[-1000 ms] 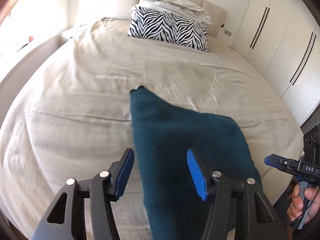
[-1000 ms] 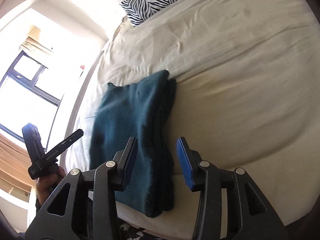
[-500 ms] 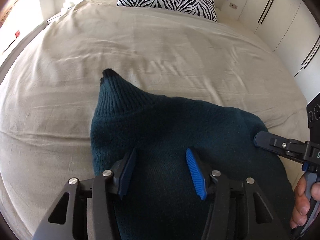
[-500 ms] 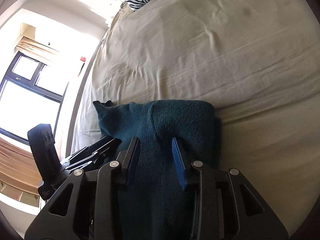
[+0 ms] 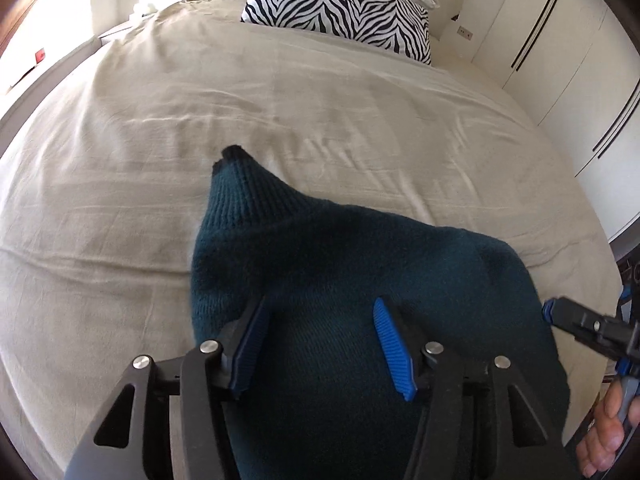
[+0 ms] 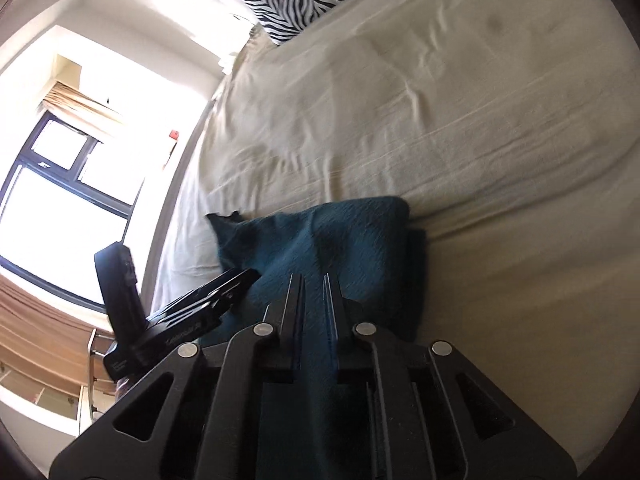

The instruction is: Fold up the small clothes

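Dark teal knitted garment (image 5: 360,280) lies partly folded on the near edge of the bed (image 5: 160,120), on the beige sheet; ribbed cuff or hem end points up the bed toward the zebra-print pillow (image 5: 340,4), bulk of the knit toward the foot. Long axis therefore runs roughly away from both tools, along the bed. From the right wrist view a doubled edge shows along the garment's right side. Right gripper (image 6: 316,284): jaws have just been closing and now stand nearly together with a fold of the teal knit pinched between them, at the near right part of the garment. Left gripper (image 5: 320,320): jaws apart, straddling the knit from above near its near left part; the pads do not appear to press on it. Judgement: right hand has the grip; left must close on cloth before any lift-and-fold along that axis.
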Available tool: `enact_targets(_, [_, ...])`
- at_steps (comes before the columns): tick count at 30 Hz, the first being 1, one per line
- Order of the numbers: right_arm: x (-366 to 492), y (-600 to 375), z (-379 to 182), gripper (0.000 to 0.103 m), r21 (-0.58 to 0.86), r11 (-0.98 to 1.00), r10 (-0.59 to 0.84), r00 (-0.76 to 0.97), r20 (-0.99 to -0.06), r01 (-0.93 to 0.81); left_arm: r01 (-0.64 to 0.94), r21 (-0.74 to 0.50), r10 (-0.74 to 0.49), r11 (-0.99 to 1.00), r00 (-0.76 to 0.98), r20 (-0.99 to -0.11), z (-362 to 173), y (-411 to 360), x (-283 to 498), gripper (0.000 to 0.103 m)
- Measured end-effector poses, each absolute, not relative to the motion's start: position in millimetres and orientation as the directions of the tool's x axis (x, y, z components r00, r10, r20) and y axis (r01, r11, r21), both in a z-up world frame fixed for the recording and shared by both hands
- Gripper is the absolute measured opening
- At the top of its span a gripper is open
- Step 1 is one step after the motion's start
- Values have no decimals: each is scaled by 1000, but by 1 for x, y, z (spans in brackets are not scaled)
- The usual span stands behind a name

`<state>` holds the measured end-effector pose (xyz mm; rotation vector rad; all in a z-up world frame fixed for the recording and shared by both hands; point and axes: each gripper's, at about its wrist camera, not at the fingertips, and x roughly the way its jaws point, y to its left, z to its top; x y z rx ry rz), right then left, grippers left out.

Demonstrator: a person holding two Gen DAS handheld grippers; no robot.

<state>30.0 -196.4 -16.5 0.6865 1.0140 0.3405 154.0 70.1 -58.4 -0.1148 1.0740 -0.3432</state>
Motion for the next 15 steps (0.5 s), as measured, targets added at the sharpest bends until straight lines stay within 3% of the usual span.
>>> enact_targets(6, [-13, -164, -41, 10, 613, 790, 554, 424, -716, 1, 244, -229, -324, 942, 488, -810, -36, 68, 96, 62])
enact_targets(9, [-20, -178, -65, 8, 676, 736, 598, 442, -669, 26, 269, -167, -287, 949, 509, -811, -54, 60, 88, 63])
enact_targets(15, [-41, -178, -44, 10, 611, 792, 531, 487, -694, 7, 271, -138, -269, 953, 537, -800, -49, 57, 86, 64])
